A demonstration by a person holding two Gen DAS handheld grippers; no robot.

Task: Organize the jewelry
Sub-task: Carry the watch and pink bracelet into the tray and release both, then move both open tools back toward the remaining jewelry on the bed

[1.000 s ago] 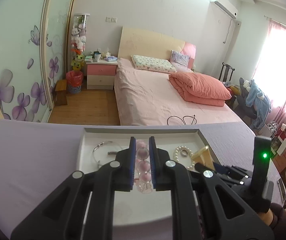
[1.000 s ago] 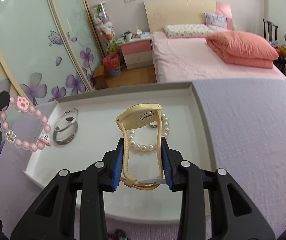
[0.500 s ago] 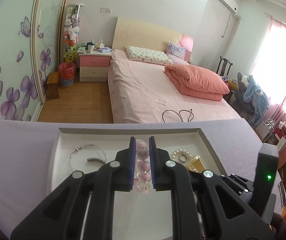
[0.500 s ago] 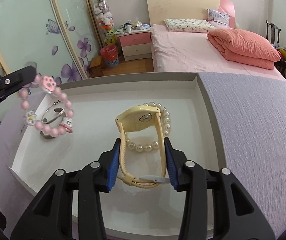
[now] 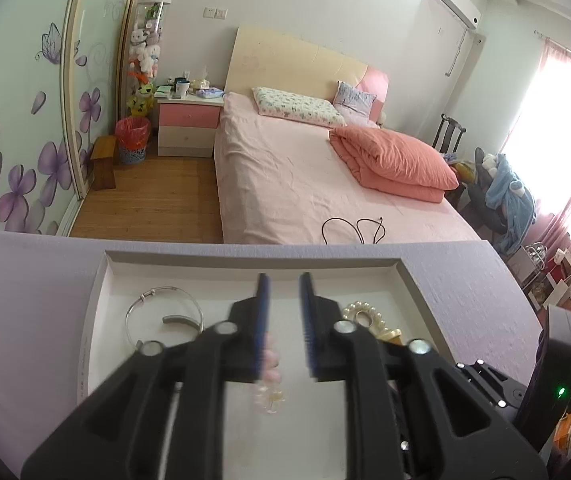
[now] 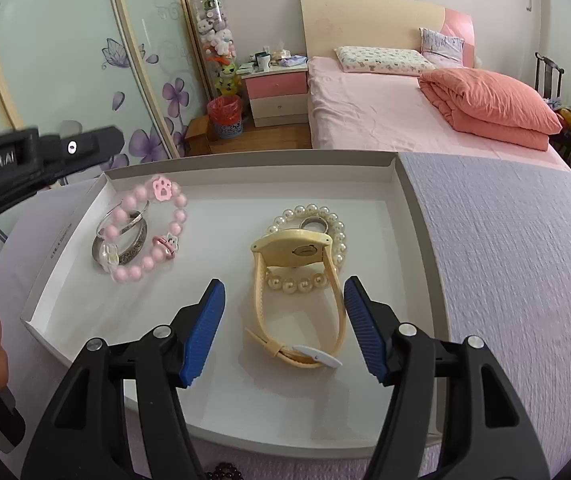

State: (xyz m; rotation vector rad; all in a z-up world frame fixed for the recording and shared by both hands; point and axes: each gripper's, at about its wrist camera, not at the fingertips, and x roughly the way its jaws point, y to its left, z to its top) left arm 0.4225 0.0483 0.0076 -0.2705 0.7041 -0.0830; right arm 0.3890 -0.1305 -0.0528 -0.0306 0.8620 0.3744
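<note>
A white tray (image 6: 413, 216) sits on the purple table. My right gripper (image 6: 283, 300) is open over it, and the yellow watch (image 6: 291, 250) stands between its jaws on the tray floor, leaning on a pearl bracelet (image 6: 337, 236). A pink bead bracelet (image 6: 145, 232) is just under my left gripper (image 6: 45, 152), over the silver bangles (image 6: 125, 236). In the left wrist view my left gripper (image 5: 283, 300) is open, with the blurred pink bracelet (image 5: 269, 376) below its jaws. The tray (image 5: 97, 292), bangles (image 5: 165, 312) and pearls (image 5: 365, 312) show there too.
A dark bead bracelet (image 6: 223, 472) lies on the table at the tray's near edge. A bed (image 5: 305, 184) and a nightstand (image 5: 187, 124) stand beyond the table. My right gripper's body (image 5: 525, 384) shows at the lower right of the left wrist view.
Both grippers have opened. The right one has let go of the yellow watch onto the tray. The left one has released the pink bead bracelet, which has dropped towards the bangles.
</note>
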